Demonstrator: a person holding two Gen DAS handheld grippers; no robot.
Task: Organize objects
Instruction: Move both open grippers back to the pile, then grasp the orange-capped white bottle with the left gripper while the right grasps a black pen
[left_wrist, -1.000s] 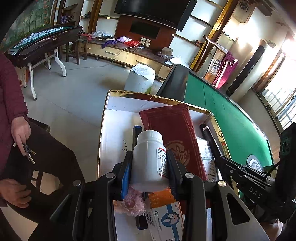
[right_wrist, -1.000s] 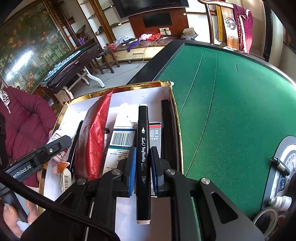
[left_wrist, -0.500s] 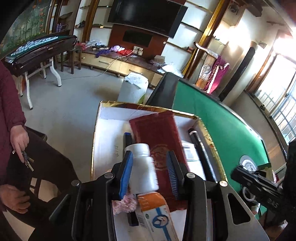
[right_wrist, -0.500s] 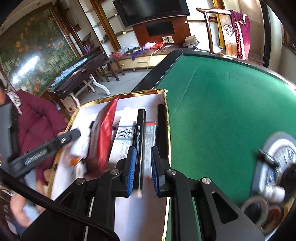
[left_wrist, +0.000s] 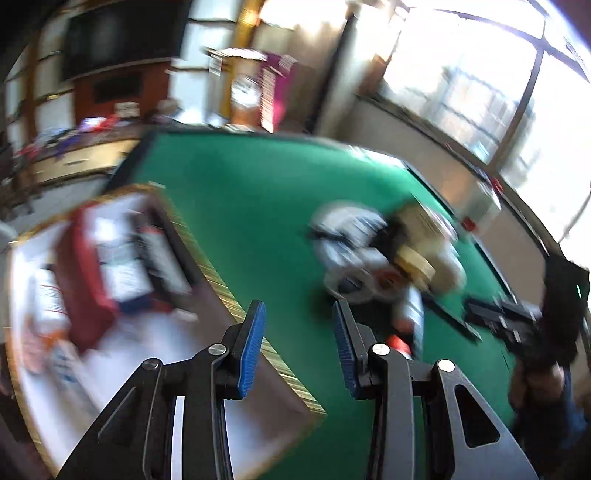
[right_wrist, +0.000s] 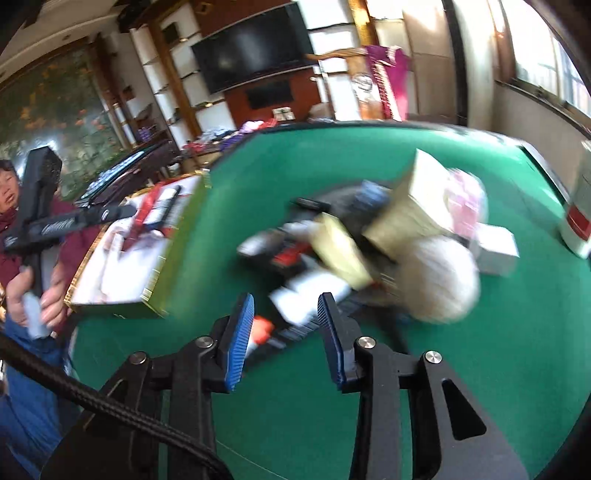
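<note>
Both views are motion-blurred. My left gripper (left_wrist: 299, 347) is open and empty, hanging over the near right corner of the gold-rimmed white box (left_wrist: 207, 251) and the green felt. In the box lie a red packet (left_wrist: 81, 280), a white bottle (left_wrist: 48, 299) and small cartons. My right gripper (right_wrist: 286, 332) has its jaws opening with nothing between them. It hangs over the felt just short of a heap of loose objects (right_wrist: 332, 258), which holds a tan carton (right_wrist: 417, 206), a white fluffy ball (right_wrist: 439, 280) and a red-capped item (right_wrist: 262, 330). The box (right_wrist: 173, 258) sits to its left.
The green table (left_wrist: 258, 206) stretches between the box and the heap (left_wrist: 388, 258). A small white box (right_wrist: 495, 251) lies beyond the fluffy ball. A person in a dark red top stands at the left, with a hand (right_wrist: 48, 295) by the box corner. A window wall runs along the right.
The left gripper let go of the white bottle and the right gripper released the black marker, both into the box. Both then swung right, away from the box toward the heap.
</note>
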